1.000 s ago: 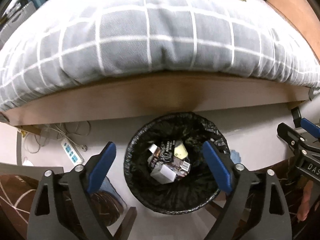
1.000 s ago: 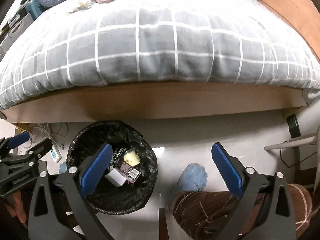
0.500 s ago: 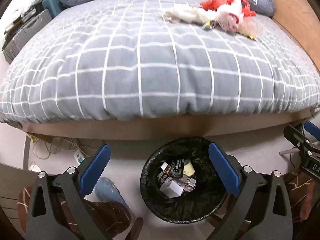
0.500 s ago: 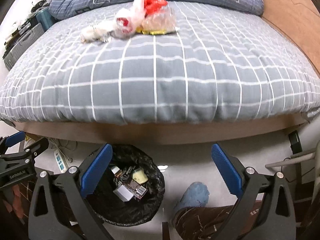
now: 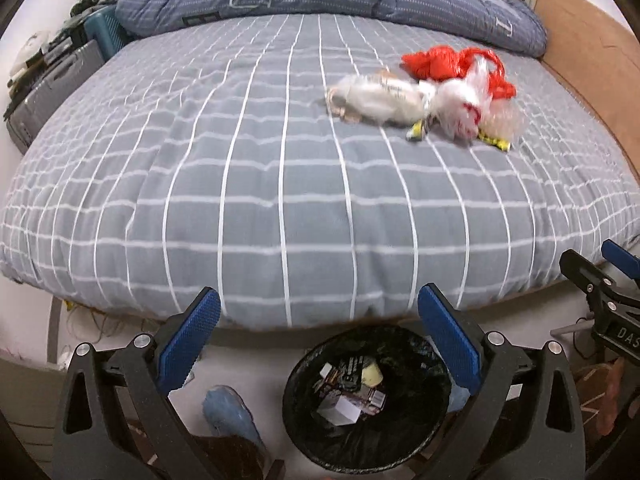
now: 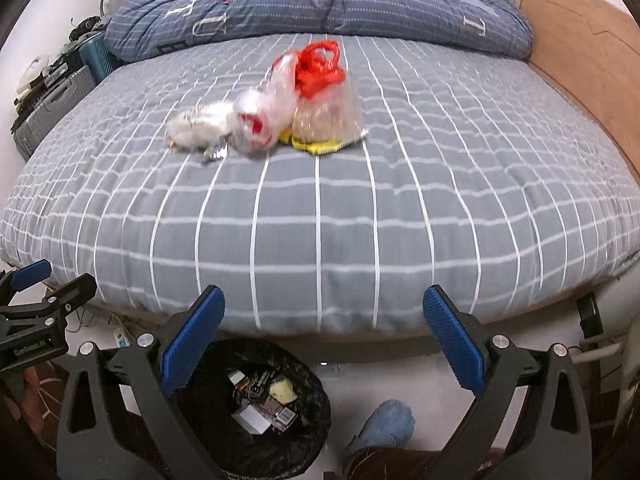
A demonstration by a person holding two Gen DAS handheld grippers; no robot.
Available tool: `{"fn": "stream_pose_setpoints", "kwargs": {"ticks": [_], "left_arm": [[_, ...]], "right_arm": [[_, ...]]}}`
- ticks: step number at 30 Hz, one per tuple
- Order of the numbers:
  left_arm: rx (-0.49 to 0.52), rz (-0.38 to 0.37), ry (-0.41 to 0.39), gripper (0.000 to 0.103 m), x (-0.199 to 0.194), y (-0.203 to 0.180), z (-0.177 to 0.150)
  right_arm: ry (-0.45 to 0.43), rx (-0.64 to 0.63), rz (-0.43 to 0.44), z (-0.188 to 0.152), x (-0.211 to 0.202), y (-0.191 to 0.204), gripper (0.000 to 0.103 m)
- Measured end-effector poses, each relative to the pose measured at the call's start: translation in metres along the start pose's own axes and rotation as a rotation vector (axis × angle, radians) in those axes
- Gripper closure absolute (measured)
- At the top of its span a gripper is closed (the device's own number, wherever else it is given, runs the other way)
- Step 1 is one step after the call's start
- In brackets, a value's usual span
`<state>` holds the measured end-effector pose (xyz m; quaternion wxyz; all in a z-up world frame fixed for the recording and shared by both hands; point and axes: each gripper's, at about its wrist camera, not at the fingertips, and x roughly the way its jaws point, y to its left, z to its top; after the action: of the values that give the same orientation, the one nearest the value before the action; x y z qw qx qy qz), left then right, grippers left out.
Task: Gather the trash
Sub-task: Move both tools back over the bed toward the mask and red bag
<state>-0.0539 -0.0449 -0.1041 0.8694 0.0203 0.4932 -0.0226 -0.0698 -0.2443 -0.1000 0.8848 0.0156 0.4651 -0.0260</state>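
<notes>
A heap of trash lies on the grey checked bed: a red plastic bag (image 5: pixel 444 62), a crumpled white wrapper (image 5: pixel 376 98), clear plastic bags (image 6: pixel 324 114) and a yellow packet (image 6: pixel 316 145). A black-lined trash bin (image 5: pixel 366 396) stands on the floor at the bed's foot, with boxes and wrappers inside; it also shows in the right wrist view (image 6: pixel 260 404). My left gripper (image 5: pixel 318 336) is open and empty above the bin. My right gripper (image 6: pixel 322 328) is open and empty, to the right of the bin.
A blue quilt (image 6: pixel 312 8) lies at the bed's head. A wooden headboard panel (image 6: pixel 580 40) runs along the right. Suitcases (image 5: pixel 52 88) stand left of the bed. A blue slipper (image 5: pixel 230 412) and a power strip (image 6: pixel 120 336) are on the floor.
Both grippers have tilted up and risen: the view went from the bed's wooden side and the bin to the bed's top with the trash heap. Both stay open.
</notes>
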Motion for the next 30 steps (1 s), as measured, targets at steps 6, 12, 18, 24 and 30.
{"fn": "stream_pose_setpoints", "kwargs": {"ticks": [6,12,18,24,30], "left_arm": [[-0.003,0.004,-0.034,0.006,0.002,-0.002,0.038],[-0.033,-0.012,-0.059,0.006,0.007,-0.004,0.078],[-0.029,-0.007,-0.068,0.006,0.018,-0.014,0.113],[-0.011,-0.005,-0.065,0.006,0.035,-0.025,0.136],[0.006,-0.025,-0.031,0.006,0.059,-0.034,0.152]], "right_arm": [[-0.034,-0.012,0.002,0.037,0.004,-0.002,0.008],[-0.066,-0.03,0.01,0.084,0.013,-0.006,0.008],[-0.079,-0.037,0.026,0.122,0.026,-0.009,0.008],[-0.088,-0.057,0.043,0.163,0.041,-0.006,0.008],[-0.085,-0.085,0.064,0.199,0.058,0.005,0.01]]}}
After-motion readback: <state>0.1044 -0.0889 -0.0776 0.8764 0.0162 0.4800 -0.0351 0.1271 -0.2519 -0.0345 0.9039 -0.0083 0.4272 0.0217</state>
